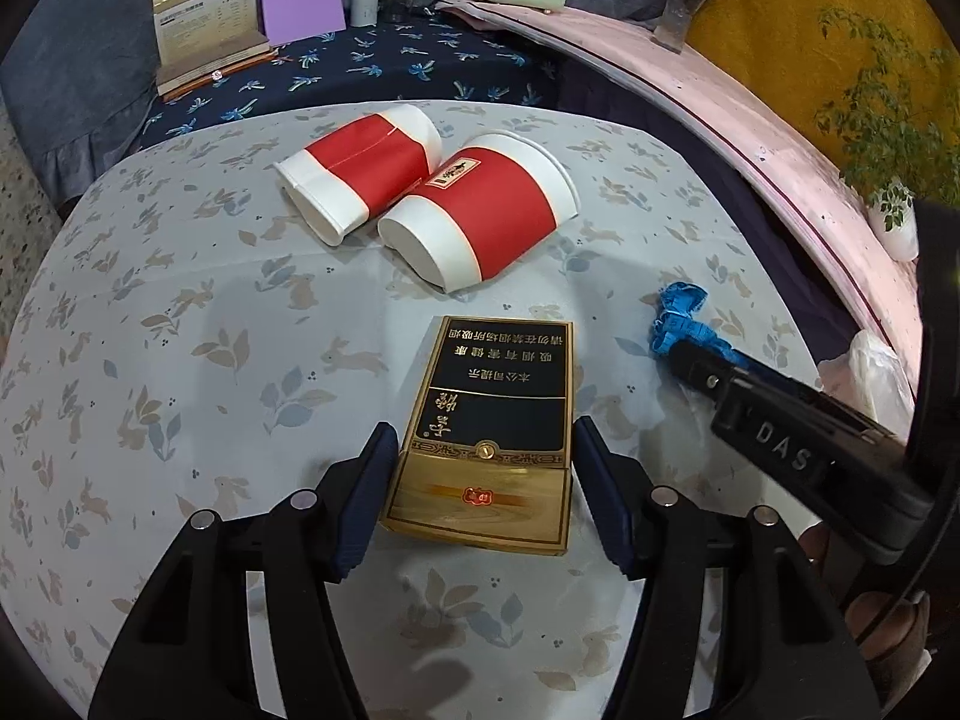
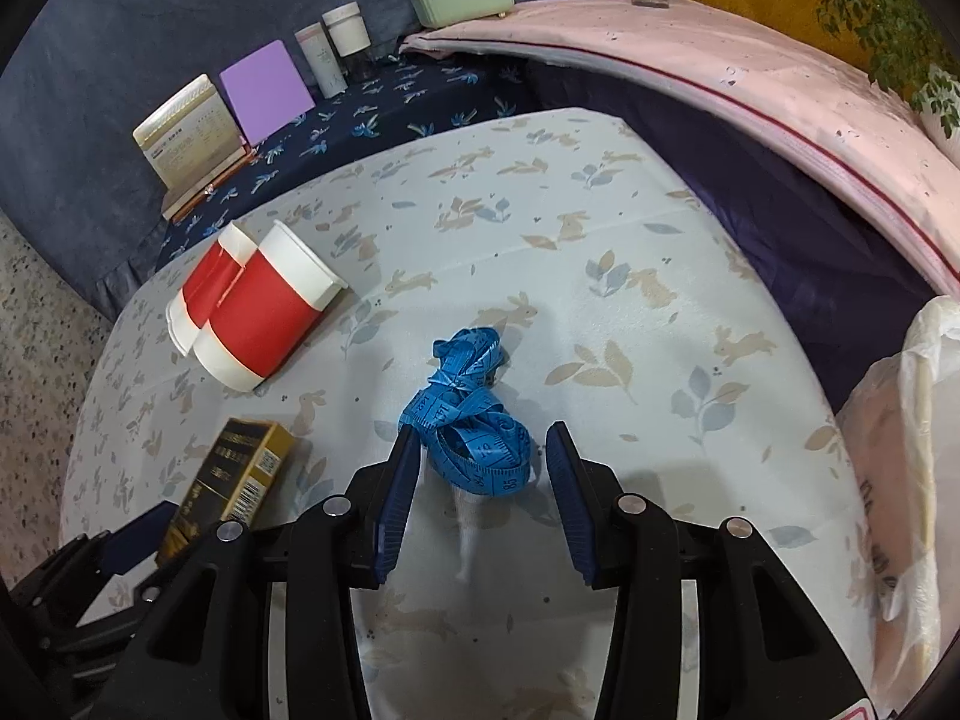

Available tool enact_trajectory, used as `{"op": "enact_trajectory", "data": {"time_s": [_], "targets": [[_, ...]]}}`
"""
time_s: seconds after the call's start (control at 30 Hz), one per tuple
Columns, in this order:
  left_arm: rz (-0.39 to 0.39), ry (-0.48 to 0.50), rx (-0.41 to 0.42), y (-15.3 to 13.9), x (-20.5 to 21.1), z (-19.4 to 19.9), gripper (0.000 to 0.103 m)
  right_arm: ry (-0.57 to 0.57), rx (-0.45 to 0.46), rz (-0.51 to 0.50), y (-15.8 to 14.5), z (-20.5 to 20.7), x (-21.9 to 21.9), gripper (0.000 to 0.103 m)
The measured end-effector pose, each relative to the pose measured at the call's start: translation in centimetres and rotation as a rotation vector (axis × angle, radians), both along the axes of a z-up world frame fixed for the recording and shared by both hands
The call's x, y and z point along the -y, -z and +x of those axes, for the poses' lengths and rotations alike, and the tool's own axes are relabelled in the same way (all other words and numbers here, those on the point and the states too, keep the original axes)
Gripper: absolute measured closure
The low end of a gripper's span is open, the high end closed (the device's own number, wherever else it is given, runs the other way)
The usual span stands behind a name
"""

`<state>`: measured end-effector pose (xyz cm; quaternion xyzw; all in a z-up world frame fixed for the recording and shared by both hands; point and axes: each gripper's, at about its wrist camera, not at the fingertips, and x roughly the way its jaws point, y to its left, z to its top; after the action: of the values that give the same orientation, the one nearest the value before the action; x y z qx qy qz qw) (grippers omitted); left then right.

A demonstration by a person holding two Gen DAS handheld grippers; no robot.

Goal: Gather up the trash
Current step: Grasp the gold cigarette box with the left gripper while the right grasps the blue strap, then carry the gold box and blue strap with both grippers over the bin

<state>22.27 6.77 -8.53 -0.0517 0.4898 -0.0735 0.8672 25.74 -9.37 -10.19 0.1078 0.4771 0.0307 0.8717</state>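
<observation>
The gold-and-black cigarette pack (image 1: 480,438) lies flat on the rabbit-print tablecloth (image 1: 180,330), its long axis running along the left gripper (image 1: 483,471), whose pads flank its near end and appear to press its long sides. The knotted blue tape measure (image 2: 468,414) sits between the right gripper's (image 2: 480,456) open jaws, touching the left pad only. Two red-and-white paper cups (image 1: 420,192) lie beyond; a plastic bag (image 2: 912,450) waits nearest the right hand.

A table covered by a pale cloth (image 1: 180,312) printed with rabbits and leaves. On it, seen from the left wrist: two crushed red-and-white paper cups (image 1: 420,192) side by side at twelve o'clock, a black-and-gold cigarette box (image 1: 486,420) at centre, and a tangled blue measuring tape (image 2: 468,414) at three o'clock.
</observation>
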Motion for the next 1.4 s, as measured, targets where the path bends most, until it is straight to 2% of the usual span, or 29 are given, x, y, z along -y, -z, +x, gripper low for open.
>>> {"op": "enact_trajectory", "data": {"time_s": [0.03, 0.07, 0.1, 0.2, 0.5, 0.93, 1.2, 1.4], "targets": [[0.0, -0.001, -0.001, 0.1, -0.1, 0.1, 0.046, 0.0, 0.005, -0.007, 0.1, 0.0, -0.1, 0.062], [-0.002, -0.003, -0.003, 0.1, -0.1, 0.1, 0.046, -0.002, 0.009, -0.013, 0.0, 0.0, -0.2, 0.068], [-0.005, -0.003, -0.005, 0.1, -0.2, 0.1, 0.046, -0.013, 0.006, -0.012, 0.1, 0.1, -0.2, 0.08], [-0.007, -0.002, -0.004, 0.0, 0.0, 0.1, 0.046, -0.018, 0.01, -0.009, -0.2, -0.1, -0.2, 0.085], [-0.009, 0.021, 0.037, -2.3, 1.5, -0.9, 0.048, 0.008, 0.088, 0.017, -4.0, -2.4, 1.5, 0.087], [-0.004, 0.109, 0.147, -7.9, 6.7, -4.3, 0.05, 0.076, 0.229, 0.032, -11.1, -7.9, 6.2, 0.087], [-0.005, 0.205, 0.228, -11.8, 11.9, -6.7, 0.05, 0.152, 0.309, 0.036, -14.4, -11.9, 10.5, 0.087], [-0.004, 0.288, 0.269, -13.6, 16.4, -8.4, 0.05, 0.228, 0.351, 0.031, -16.1, -15.0, 14.8, 0.087]]}}
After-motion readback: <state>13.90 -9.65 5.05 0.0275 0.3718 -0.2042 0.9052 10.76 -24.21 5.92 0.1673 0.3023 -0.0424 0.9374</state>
